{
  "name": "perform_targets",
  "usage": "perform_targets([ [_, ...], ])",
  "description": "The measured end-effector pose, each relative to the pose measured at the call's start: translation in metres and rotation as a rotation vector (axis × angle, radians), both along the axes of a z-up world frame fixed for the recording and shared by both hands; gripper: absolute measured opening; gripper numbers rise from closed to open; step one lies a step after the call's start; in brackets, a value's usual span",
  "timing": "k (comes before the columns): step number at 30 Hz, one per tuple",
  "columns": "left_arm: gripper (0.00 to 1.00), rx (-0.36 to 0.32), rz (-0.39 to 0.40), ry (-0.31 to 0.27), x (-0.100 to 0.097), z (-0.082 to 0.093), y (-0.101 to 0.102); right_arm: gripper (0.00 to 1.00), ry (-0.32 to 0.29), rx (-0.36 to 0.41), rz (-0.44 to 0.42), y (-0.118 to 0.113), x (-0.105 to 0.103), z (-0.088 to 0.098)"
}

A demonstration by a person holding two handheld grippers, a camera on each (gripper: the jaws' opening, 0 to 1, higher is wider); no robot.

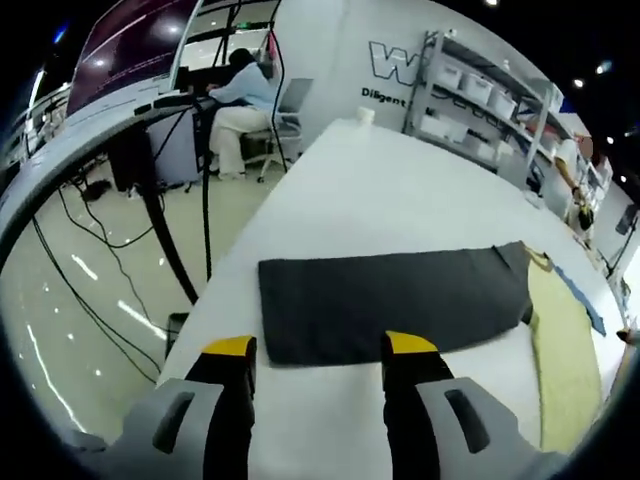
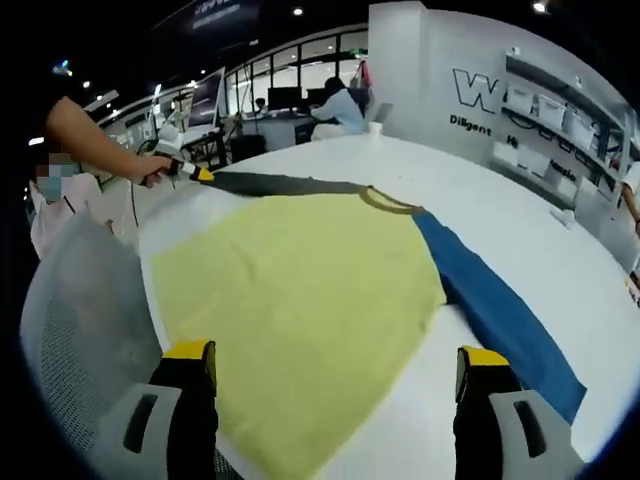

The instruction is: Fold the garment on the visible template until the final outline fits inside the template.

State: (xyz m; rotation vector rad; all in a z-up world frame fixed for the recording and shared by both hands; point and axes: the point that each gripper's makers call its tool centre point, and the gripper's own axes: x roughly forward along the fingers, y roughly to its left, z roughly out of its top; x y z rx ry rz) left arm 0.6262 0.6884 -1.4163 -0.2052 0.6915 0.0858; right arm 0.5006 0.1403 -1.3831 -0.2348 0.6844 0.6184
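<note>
A pale yellow garment (image 2: 300, 290) lies spread flat on the white table (image 2: 520, 230), its collar (image 2: 390, 204) at the far side; its edge shows in the left gripper view too (image 1: 565, 350). A dark grey rectangular sheet (image 1: 390, 300) lies beyond the collar (image 2: 290, 183). A blue cloth strip (image 2: 500, 310) runs out from under the garment's right side (image 1: 580, 292). My left gripper (image 1: 320, 352) is open, its yellow tips at the grey sheet's near edge; a hand holds it in the right gripper view (image 2: 197, 172). My right gripper (image 2: 337, 356) is open over the garment's near edge.
A person sits at a desk (image 1: 240, 95) past the table's far end. Shelves with boxes (image 1: 480, 95) line the wall. A cup (image 1: 365, 115) stands at the far table edge. Cables and a dark stand (image 1: 150, 200) are on the floor at left. A mesh chair (image 2: 80, 330) is close by.
</note>
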Motion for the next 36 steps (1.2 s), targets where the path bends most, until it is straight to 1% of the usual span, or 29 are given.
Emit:
perform_targets([
  [3,0.41,0.005,0.019,0.0,0.004,0.0,0.004,0.99,-0.003,0.008,-0.012,-0.001,0.001,0.003],
  [4,0.37,0.012,0.027,0.01,0.005,-0.002,0.007,0.99,-0.005,0.008,-0.012,0.0,0.001,0.004],
  [5,0.32,0.014,0.028,0.017,0.004,-0.003,0.007,0.99,-0.008,0.006,-0.01,0.0,0.002,0.004],
  [7,0.24,0.028,0.029,0.036,0.003,-0.006,0.01,0.99,-0.01,0.004,-0.006,0.001,0.002,0.005],
  [9,0.19,0.09,0.016,0.056,-0.001,-0.009,0.014,0.99,-0.014,0.005,-0.005,0.002,0.003,0.006],
  [11,0.14,0.134,0.0,0.059,-0.002,-0.008,0.016,0.99,-0.015,0.003,-0.006,0.002,0.003,0.006],
  [13,0.13,0.117,0.011,0.059,-0.002,-0.006,0.015,0.99,-0.016,0.004,-0.008,0.003,0.003,0.006],
  [14,0.11,0.114,0.015,0.062,-0.002,-0.006,0.016,0.99,-0.017,0.004,-0.008,0.002,0.002,0.006],
  [16,0.05,0.117,0.002,0.07,0.0,-0.005,0.015,0.99,-0.014,0.0,-0.008,0.002,0.001,0.005],
  [17,0.01,0.093,-0.011,0.084,0.001,-0.005,0.008,0.99,-0.013,-0.002,-0.007,0.001,0.0,0.004],
  [18,0.01,0.127,-0.016,0.101,0.0,-0.005,0.011,0.99,-0.011,-0.002,-0.008,0.001,-0.001,0.004],
  [19,0.01,0.154,-0.041,0.118,0.0,-0.005,0.01,0.99,-0.011,-0.003,-0.011,0.0,-0.001,0.004],
  [22,0.0,0.165,-0.063,0.139,0.002,-0.006,0.011,0.99,-0.012,0.002,-0.016,0.0,-0.003,0.004],
  [23,0.0,0.161,-0.066,0.141,0.002,-0.006,0.012,0.99,-0.01,0.001,-0.016,0.0,-0.004,0.004],
  [26,0.0,0.147,-0.078,0.173,-0.002,-0.007,0.012,0.99,-0.013,0.005,-0.013,0.001,-0.005,0.005],
  [27,0.0,0.165,-0.099,0.174,-0.003,-0.005,0.011,0.99,-0.015,0.006,-0.012,0.001,-0.005,0.006],
  [30,0.0,0.176,-0.121,0.156,-0.007,-0.001,0.004,0.99,-0.024,0.011,-0.008,0.002,-0.005,0.007],
  [33,0.0,0.178,-0.138,0.114,-0.005,0.009,-0.003,0.99,-0.028,0.021,-0.004,0.003,-0.006,0.009],
  [35,0.0,0.167,-0.142,0.075,0.0,0.02,-0.006,0.99,-0.032,0.019,0.002,0.002,-0.007,0.009],
  [36,0.0,0.155,-0.142,0.045,0.004,0.029,-0.009,0.99,-0.034,0.018,0.004,0.002,-0.008,0.009],
])
